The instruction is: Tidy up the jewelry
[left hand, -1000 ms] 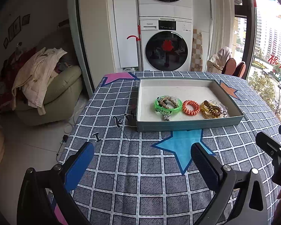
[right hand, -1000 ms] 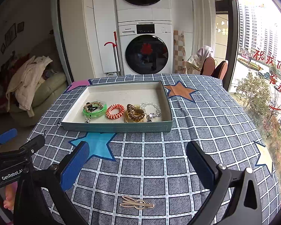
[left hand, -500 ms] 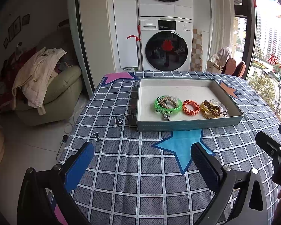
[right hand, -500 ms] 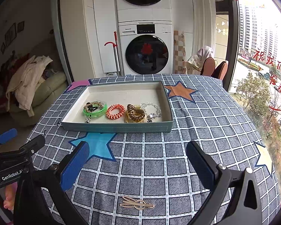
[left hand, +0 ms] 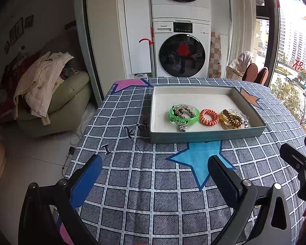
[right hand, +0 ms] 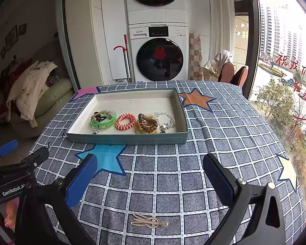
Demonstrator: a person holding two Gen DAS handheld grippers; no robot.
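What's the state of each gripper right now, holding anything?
Left gripper: open, holding nothing.
Right gripper: open, holding nothing; gold hair clip lies on the tablecloth below it.

Both grippers are the same build: matte black plastic frames with chunky angled arms and triangular cutouts near the base. The left gripper (left hand: 155,169) has bright blue ribbed pads on its fingers (left hand: 85,179), and there's a silver screw at each finger pivot. The right gripper (right hand: 149,169) has the same blue textured pads and silver screws. Seen from the right wrist camera, the left unit's side carries white "GenRobot.AI" lettering, plus a bit of pink under it. The person's hand (right hand: 2,218) shows bare skin, fingertips only.
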